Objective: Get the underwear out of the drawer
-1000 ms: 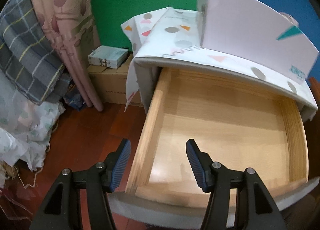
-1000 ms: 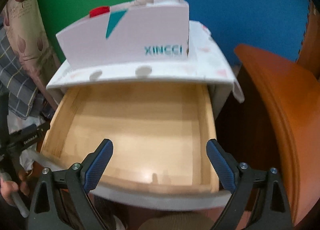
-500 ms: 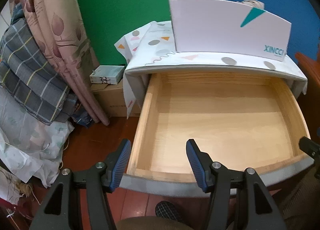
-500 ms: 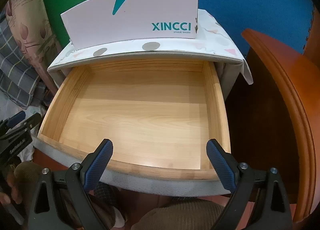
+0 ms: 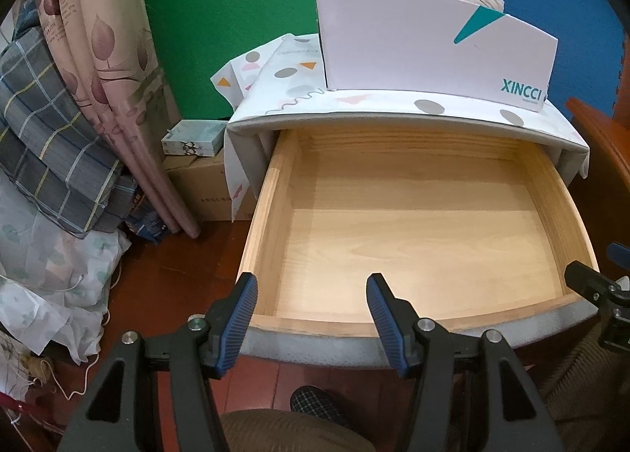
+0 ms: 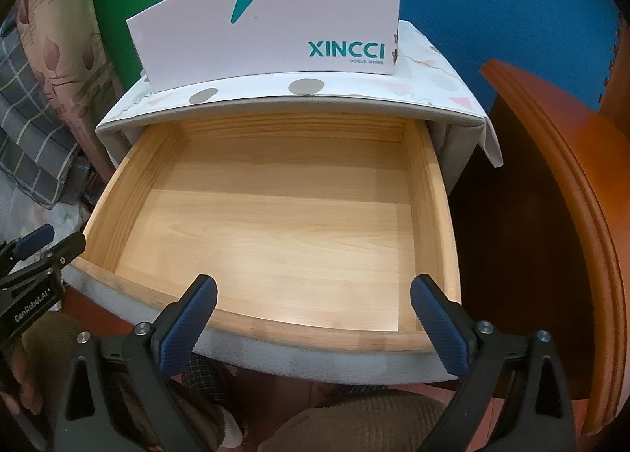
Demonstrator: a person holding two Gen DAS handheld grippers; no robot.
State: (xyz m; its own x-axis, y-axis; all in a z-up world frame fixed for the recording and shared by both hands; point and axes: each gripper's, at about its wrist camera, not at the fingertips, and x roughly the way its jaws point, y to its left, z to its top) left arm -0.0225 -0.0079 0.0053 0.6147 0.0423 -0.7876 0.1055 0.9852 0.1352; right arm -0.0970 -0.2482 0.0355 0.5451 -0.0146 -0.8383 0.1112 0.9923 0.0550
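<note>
Pale wooden drawer [image 6: 275, 223] stands pulled out; left gripper [image 5: 311, 314] hangs spread, right gripper [image 6: 313, 318] has just been widening, both holding nothing.

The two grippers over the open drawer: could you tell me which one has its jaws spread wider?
The right gripper: its blue pads stand far wider apart than those of the left gripper. Neither holds anything.

Left gripper [image 5: 311, 304] is sliding from the drawer's [image 5: 267, 192] left wall toward its front rim, view squaring up on the nightstand. Right gripper [image 6: 313, 308] is dropping slightly at the front rim, jaws just opening wider, nothing between them.
</note>
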